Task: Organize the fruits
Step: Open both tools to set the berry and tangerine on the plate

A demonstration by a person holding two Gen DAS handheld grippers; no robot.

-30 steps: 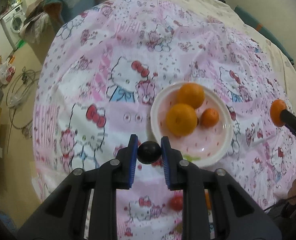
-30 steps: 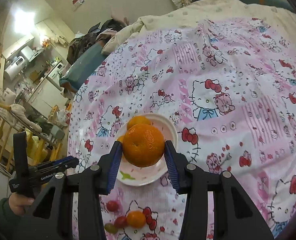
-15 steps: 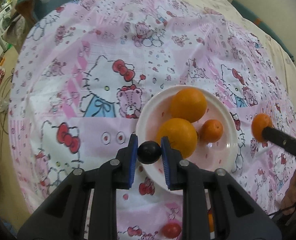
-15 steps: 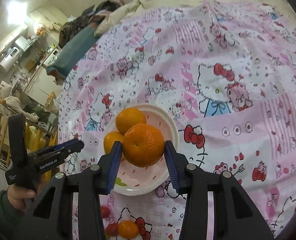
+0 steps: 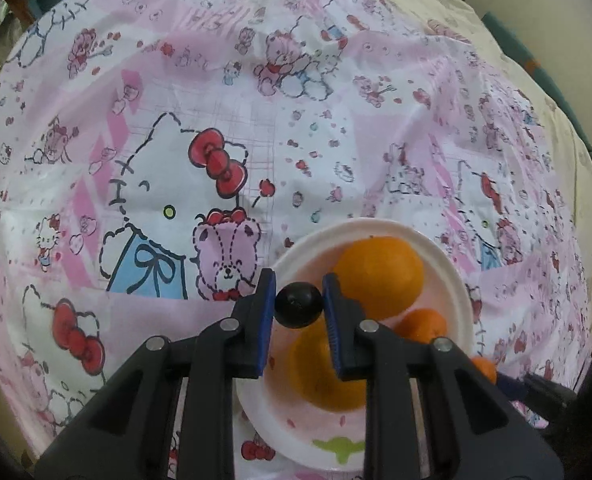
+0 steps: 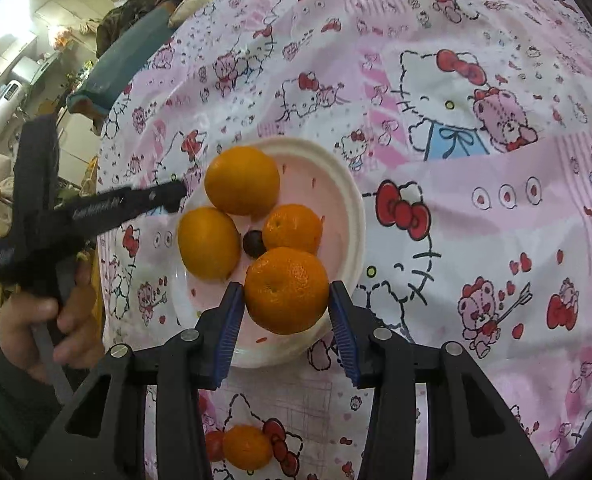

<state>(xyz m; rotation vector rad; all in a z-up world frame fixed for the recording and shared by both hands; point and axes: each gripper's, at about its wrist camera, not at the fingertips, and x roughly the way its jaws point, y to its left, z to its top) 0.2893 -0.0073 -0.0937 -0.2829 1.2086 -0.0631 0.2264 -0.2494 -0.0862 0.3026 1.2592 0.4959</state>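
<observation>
My left gripper [image 5: 298,289] is shut on a small dark round fruit [image 5: 299,307] just above the left rim of the white plate [image 5: 375,225]. On the plate lie two large oranges [image 5: 379,276] [image 5: 323,372] and a small mandarin [image 5: 421,323]. In the right wrist view my right gripper [image 6: 286,294] is shut on a mandarin [image 6: 287,280] over the plate's near edge [image 6: 355,216]. Another dark fruit [image 6: 254,243] lies among the oranges [image 6: 242,180]. From the left, the left gripper [image 6: 176,197] reaches the plate's rim, with a hand [image 6: 44,320] holding it.
A pink cartoon-print cloth [image 5: 216,100] covers the round table. Near its front edge lie a mandarin [image 6: 248,446] and a small red fruit [image 6: 214,446]. Cluttered room shelves [image 6: 12,92] stand beyond the table's left side.
Both grippers have come down and closer to the plate. The left one now hangs over its rim, the right one's mandarin over its near edge. Both grips are unchanged.
</observation>
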